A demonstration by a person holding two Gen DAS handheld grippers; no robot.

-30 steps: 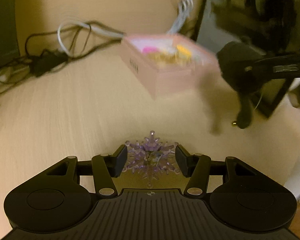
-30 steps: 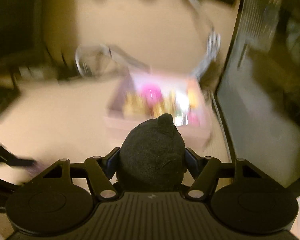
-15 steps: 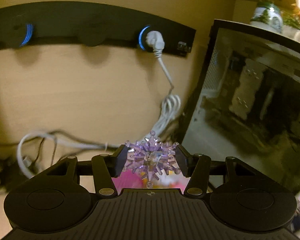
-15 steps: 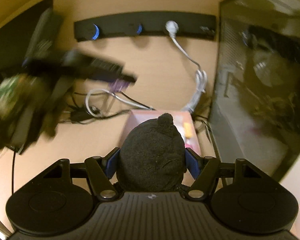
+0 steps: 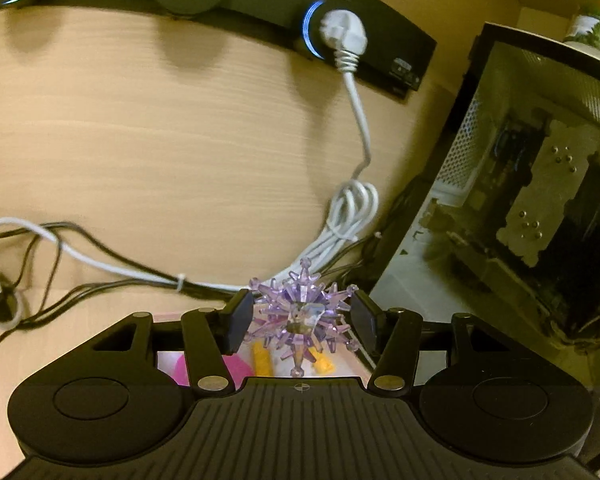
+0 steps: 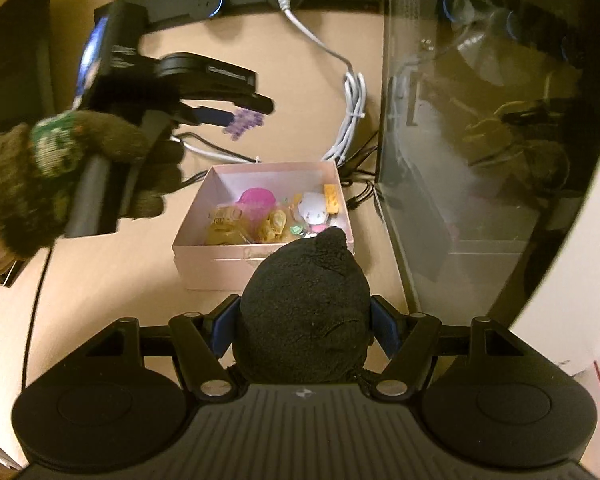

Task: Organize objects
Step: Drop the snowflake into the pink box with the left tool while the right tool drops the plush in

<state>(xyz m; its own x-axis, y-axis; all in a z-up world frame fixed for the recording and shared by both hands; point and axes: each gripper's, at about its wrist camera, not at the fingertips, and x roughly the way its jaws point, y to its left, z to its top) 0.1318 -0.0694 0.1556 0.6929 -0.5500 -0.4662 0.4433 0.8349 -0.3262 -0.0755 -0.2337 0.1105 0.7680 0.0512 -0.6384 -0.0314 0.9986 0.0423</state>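
Note:
My left gripper [image 5: 302,318] is shut on a spiky purple crystal ornament [image 5: 300,316], held in the air above the back of a pink box [image 6: 224,264]. In the right wrist view the same gripper [image 6: 244,114] hangs up and left of the box with the purple ornament [image 6: 244,122] at its tip, a gloved hand [image 6: 60,176] on its handle. My right gripper [image 6: 304,330] is shut on a black plush toy [image 6: 304,320], just in front of the box. Several small toys lie inside, among them a pink one [image 6: 256,200] and yellow ones [image 6: 224,228].
A glass-sided computer case [image 6: 480,120] stands close on the right of the box. White and black cables [image 5: 352,216] trail along the wooden desk behind it, up to a black socket strip [image 5: 356,40] on the wall. A dark monitor [image 6: 12,64] is at far left.
My left gripper has lifted the purple ornament off the desk and carried it up over the box. My right gripper with the plush has shifted slightly, so the box now shows fully ahead.

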